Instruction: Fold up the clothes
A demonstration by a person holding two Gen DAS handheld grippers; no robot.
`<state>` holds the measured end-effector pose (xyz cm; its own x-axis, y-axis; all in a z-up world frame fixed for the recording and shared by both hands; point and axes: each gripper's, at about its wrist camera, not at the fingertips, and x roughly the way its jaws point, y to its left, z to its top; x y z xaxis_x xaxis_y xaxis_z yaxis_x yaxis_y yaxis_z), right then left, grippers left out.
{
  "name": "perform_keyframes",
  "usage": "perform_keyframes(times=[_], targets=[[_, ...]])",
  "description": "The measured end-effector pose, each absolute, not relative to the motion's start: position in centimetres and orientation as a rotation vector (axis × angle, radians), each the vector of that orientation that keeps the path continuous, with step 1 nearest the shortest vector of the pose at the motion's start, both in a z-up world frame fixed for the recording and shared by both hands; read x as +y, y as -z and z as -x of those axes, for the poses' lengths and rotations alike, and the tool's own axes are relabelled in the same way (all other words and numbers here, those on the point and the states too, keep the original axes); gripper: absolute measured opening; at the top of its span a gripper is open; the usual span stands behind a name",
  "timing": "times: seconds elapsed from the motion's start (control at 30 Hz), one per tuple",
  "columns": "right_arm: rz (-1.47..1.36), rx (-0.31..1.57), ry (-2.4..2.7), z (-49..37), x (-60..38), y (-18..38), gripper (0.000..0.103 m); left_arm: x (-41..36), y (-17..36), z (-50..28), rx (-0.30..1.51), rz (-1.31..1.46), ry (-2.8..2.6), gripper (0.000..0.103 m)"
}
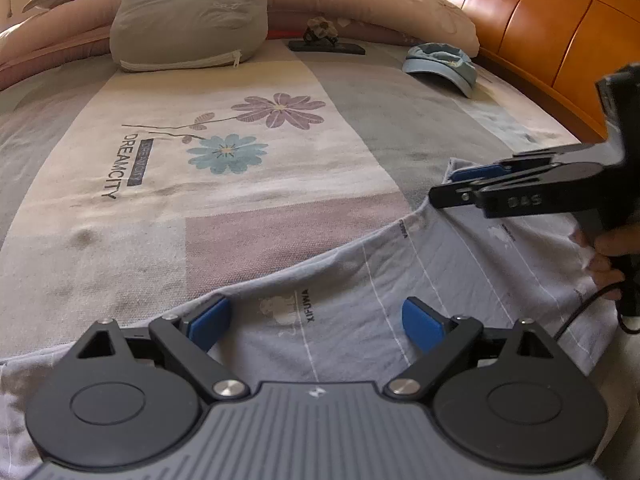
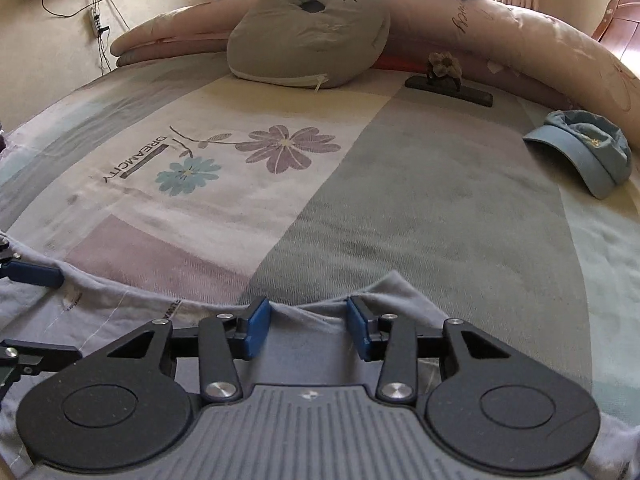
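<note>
A pale grey-blue garment (image 1: 400,280) with thin white lines and small prints is lying spread, slightly wrinkled, across the bed's near edge

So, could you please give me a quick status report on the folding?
Left gripper open over the grey garment. Right gripper open at its far edge. Garment flat on the bed sheet. Blue cap well clear.

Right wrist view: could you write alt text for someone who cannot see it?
The right gripper, jaws open, hovers over the far edge of a pale grey garment spread on a flower-print bed sheet. Beyond lie a blue cap and a grey cushion.
</note>
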<state>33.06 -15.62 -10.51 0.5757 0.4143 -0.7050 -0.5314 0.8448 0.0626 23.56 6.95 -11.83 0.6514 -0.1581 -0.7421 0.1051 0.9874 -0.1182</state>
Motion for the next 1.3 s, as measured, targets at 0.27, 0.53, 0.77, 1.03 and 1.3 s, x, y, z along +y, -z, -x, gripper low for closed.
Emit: perform_keyframes(times=[0.27, 0.53, 0.77, 1.03, 1.3], targets=[[0.094, 0.724, -0.535, -26.6, -21.2, 7.0, 0.067, 6.0, 9.7, -19.1, 0.824, 0.025, 0.200, 0.093], [0.168, 0.815, -0.393, -21.1, -25.0, 11.3, 0.082, 3.7, 12.3, -17.9, 0.875, -0.046, 0.198, 0.096], [0.106, 0.809, -0.324, -19.2, -26.0, 11.4, 0.089, 4.3, 10.3, -15.6, 0.842, -0.043, 0.175, 0.096], [0.106, 0.805, -0.309, -18.8, -25.1, 12.3, 0.103, 8.4, 11.2, -12.4, 0.904, 0.062, 0.126, 0.096], [0.105, 0.810, -0.293, -18.7, -24.8, 12.2, 0.103, 13.0, 10.5, -11.9, 0.854, 0.080, -0.022, 0.096]])
